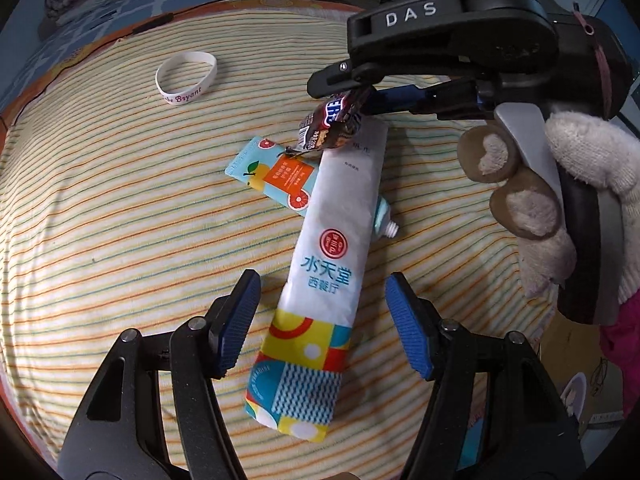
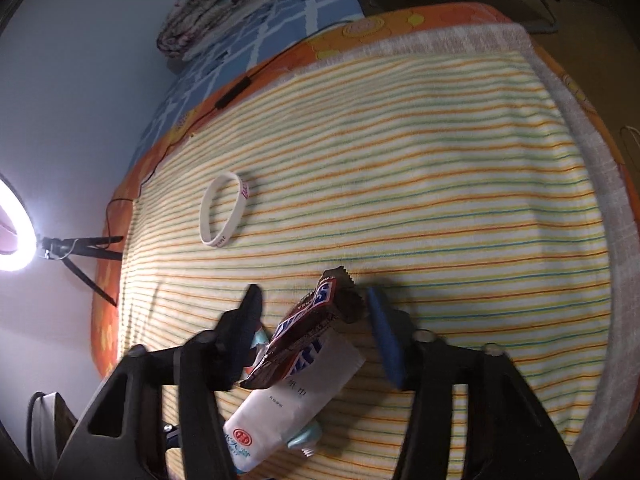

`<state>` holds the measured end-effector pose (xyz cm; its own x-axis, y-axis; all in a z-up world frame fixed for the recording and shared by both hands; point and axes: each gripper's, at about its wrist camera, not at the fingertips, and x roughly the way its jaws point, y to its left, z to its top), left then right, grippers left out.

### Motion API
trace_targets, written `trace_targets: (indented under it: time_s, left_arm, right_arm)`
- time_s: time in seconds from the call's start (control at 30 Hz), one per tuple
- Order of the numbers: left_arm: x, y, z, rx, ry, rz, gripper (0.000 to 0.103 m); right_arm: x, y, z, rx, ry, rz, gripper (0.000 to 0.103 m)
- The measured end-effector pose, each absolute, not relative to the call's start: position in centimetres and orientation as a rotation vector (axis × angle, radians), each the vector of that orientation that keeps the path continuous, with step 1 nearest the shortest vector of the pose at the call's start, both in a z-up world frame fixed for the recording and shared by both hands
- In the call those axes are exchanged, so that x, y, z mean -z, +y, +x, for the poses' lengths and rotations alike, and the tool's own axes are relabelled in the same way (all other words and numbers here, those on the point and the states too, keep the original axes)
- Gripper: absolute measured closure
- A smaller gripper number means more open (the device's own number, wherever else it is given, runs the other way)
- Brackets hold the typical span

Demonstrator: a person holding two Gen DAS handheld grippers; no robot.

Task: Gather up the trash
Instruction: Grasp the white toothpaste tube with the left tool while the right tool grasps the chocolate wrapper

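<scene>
A brown Snickers wrapper [image 1: 332,122] lies on the far end of a long white napkin packet [image 1: 320,276], which lies across a teal grapefruit-print tube [image 1: 280,178] on the striped towel [image 1: 120,220]. My left gripper [image 1: 322,320] is open, its blue pads on either side of the napkin packet. My right gripper [image 2: 316,328] is open, its pads on either side of the Snickers wrapper [image 2: 308,332] above the packet [image 2: 288,400]; the wrapper sits loose between them. In the left wrist view the right gripper [image 1: 348,88] hovers over the wrapper.
A white wristband [image 1: 186,78] lies on the towel farther off, also in the right wrist view [image 2: 226,210]. A ring light on a tripod [image 2: 12,232] stands at the bed's left. A folded blanket [image 2: 224,4] lies at the far end. The towel's edge [image 2: 600,160] runs on the right.
</scene>
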<state>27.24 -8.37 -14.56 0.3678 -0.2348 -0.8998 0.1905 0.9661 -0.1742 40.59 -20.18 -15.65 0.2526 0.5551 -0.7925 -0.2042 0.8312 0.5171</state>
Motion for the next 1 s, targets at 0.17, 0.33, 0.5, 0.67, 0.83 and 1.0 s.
trace_targets:
  time_s: [0.17,0.33,0.5,0.67,0.83,1.0]
  left_arm:
    - [14.8,-8.1,28.0,0.267,1.162,-0.041,0.059]
    - [15.2,-7.7,28.7,0.270,1.157,-0.042,0.070]
    - [15.0,-7.8,27.7,0.273,1.147,-0.048,0.077]
    - [13.9,-7.0,26.0,0.267,1.128,-0.065,0.079]
    - [11.9,-5.2,23.2,0.240,1.099,-0.092,0.079]
    - [9.6,-3.0,19.7,0.202,1.071,-0.123,0.079]
  right_arm:
    - [15.8,-19.8,40.6,-0.519,1.215,0.306,0.076]
    - [15.5,-19.7,40.6,-0.526,1.201,0.321,0.087]
    - [14.4,-19.7,40.0,-0.546,1.150,0.337,0.090]
    - [12.3,-20.4,39.4,-0.546,1.090,0.379,0.090]
    - [9.0,-20.8,37.8,-0.559,1.013,0.375,0.090]
    - [6.5,-20.6,35.5,-0.583,0.964,0.353,0.090]
